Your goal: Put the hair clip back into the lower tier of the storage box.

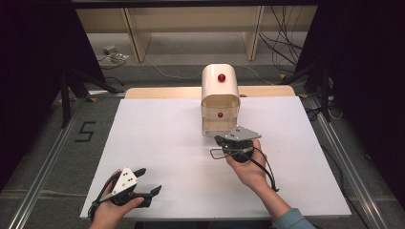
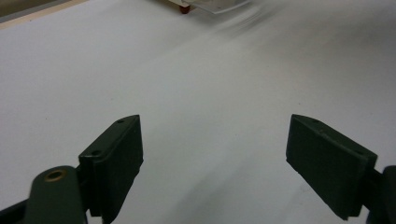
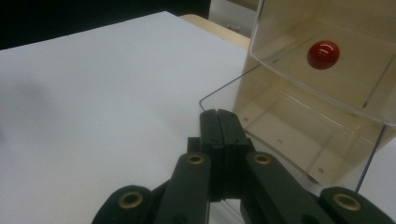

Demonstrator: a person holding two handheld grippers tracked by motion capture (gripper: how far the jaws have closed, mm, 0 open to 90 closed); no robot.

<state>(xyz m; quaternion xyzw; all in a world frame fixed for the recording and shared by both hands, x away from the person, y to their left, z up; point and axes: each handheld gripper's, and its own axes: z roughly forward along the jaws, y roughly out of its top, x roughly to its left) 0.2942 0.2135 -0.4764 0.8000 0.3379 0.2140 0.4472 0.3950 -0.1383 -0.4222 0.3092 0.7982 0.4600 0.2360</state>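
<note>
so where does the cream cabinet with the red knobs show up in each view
High view: the cream round-topped cabinet with red knobs stands at the table's far middle, just beyond the right gripper.
Left gripper view: its base is at the top edge, blurred.
Right gripper view: upper right, its open front beside the shut jaws.
Shared landmark: the white tabletop.

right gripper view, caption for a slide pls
Shut right gripper at the open front of a cream cabinet with a red knob.

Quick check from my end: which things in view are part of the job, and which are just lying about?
Likely in the job:
cream box with red knob
its clear flap
right gripper, shut, at the box's open front

Lying about:
cables on the floor
left gripper, open, idle
</note>
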